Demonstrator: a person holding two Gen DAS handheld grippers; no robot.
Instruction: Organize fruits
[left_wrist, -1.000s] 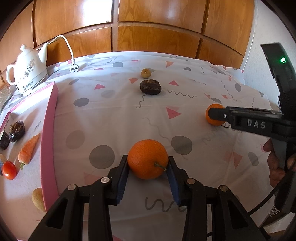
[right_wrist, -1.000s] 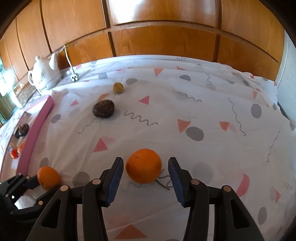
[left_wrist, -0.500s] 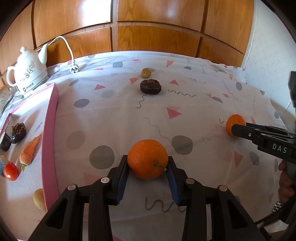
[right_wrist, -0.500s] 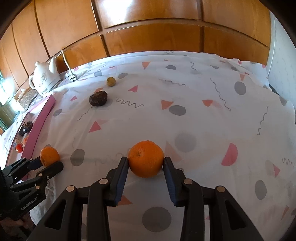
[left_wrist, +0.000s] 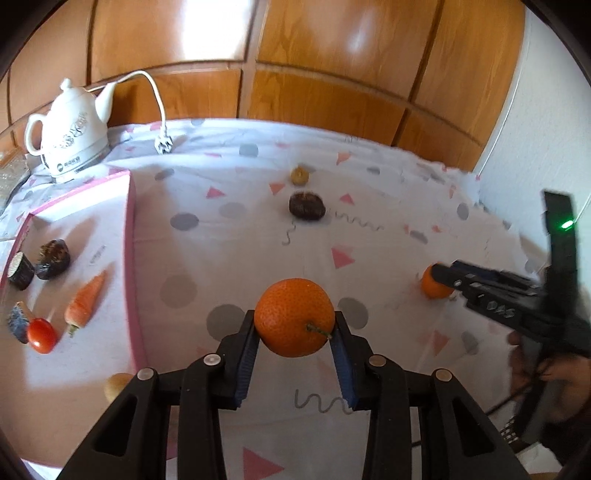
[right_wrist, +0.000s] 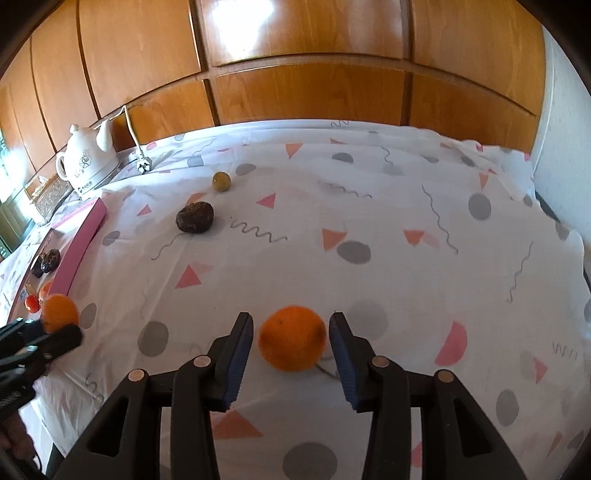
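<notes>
Left wrist view showed the left gripper (left_wrist: 294, 345) clamped on a round orange with a short stem (left_wrist: 294, 317), its blue-padded jaws pressing both flanks, so the fruit could be carried without rolling. The pink-rimmed white tray (left_wrist: 130, 258) lay at about 9 o'clock from that orange, already holding a small carrot (left_wrist: 85, 300), a red cherry tomato (left_wrist: 41, 335) and some dark pieces (the sorted lot, by my reading), which made it the likely destination.

In the right wrist view the right gripper (right_wrist: 291, 345) bracketed a second round orange (right_wrist: 291, 339) that sat on the patterned white cloth over the surface (right_wrist: 406, 280). Its jaws stood apart, a sliver of cloth showing on each side of the fruit, having just opened a little; the orange lay between them, not gripped. That gap suggested the hold was being reset before a lift.

A dark wrinkled lump of fruit (right_wrist: 194, 218) and a small yellowish-brown round fruit (right_wrist: 221, 181) waited at about 11 o'clock from the second orange, well apart from both grippers. A white ceramic kettle (right_wrist: 88, 162) stood beyond the tray, near the wooden panelling.
</notes>
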